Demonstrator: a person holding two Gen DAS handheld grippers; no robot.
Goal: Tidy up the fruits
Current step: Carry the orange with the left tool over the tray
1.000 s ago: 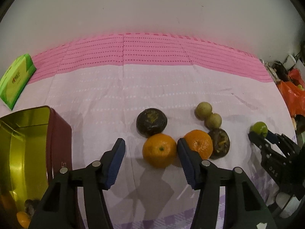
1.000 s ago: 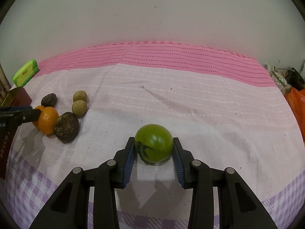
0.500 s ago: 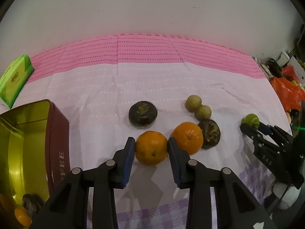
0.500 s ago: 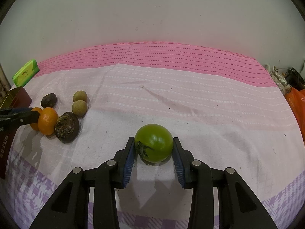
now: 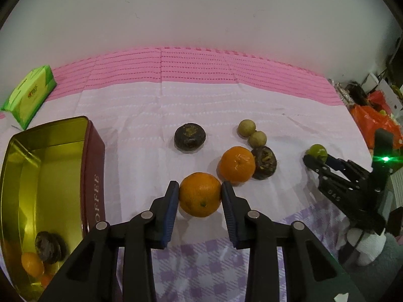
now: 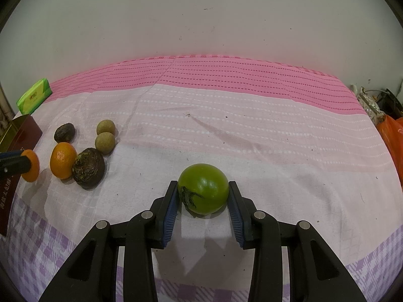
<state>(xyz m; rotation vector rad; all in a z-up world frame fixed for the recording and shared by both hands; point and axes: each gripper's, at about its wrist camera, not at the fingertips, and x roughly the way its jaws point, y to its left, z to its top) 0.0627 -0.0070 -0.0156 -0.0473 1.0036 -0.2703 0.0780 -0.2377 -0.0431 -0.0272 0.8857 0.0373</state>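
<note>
My left gripper (image 5: 200,196) is shut on an orange (image 5: 200,194) and holds it just off the cloth. A second orange (image 5: 236,164), two dark brown fruits (image 5: 189,137) (image 5: 264,162) and two small tan fruits (image 5: 247,127) lie beyond it. My right gripper (image 6: 203,193) is shut on a green tomato (image 6: 203,187) resting on the cloth; it also shows in the left wrist view (image 5: 317,151). An open red tin with a gold inside (image 5: 47,171) stands at the left with an orange and a dark fruit in it.
A green tissue pack (image 5: 29,95) lies at the far left by the wall. An orange plastic bag and clutter (image 5: 372,118) sit off the table's right edge. The cloth is pink at the back and purple-checked at the front.
My left gripper has closed on the near orange and drawn it back from the other fruits, slightly lifted. The right gripper and tomato have not moved.
</note>
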